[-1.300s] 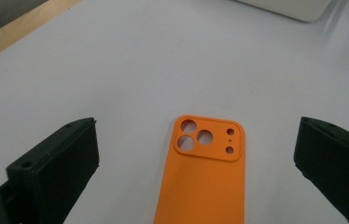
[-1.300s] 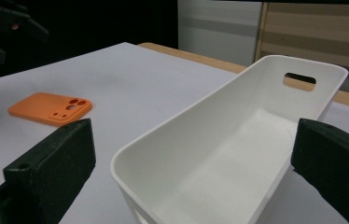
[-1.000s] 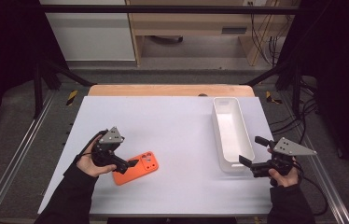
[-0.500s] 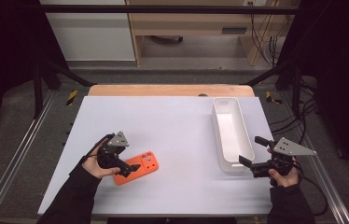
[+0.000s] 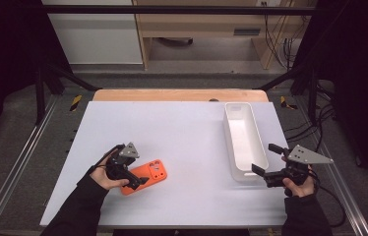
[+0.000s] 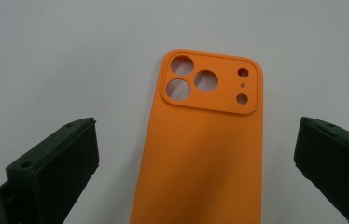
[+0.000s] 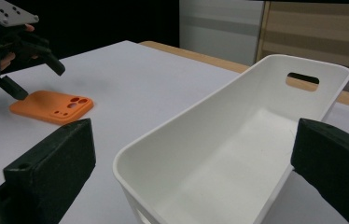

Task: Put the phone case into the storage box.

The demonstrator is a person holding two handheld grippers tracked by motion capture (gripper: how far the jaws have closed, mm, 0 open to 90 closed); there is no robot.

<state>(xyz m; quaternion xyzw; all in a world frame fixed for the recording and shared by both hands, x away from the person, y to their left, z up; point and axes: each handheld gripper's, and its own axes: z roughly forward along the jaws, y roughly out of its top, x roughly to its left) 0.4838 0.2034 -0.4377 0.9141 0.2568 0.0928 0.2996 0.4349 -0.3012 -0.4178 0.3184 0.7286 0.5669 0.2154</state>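
An orange phone case [image 5: 150,175] lies flat, back up, on the white table top [image 5: 182,128] at the front left. My left gripper [image 5: 137,180] stands open over the case's left end. In the left gripper view the case [image 6: 205,140] runs up between the two wide-apart jaws, camera cut-outs at the far end, and neither jaw touches it. My right gripper [image 5: 265,159] is open at the near end of a long, empty white bin [image 5: 243,140]. The right gripper view has the bin [image 7: 238,140] between its jaws, with the case [image 7: 51,106] and the left gripper [image 7: 37,79] farther off.
A wooden strip [image 5: 179,95] edges the table's far side. Metal rails [image 5: 19,162] run along both sides, with dark frame legs and cables beyond. Open white surface lies between the case and the bin.
The left gripper has moved down and a little right onto the phone case, so its jaws now straddle the case's end. The right gripper and the bin have stayed put.
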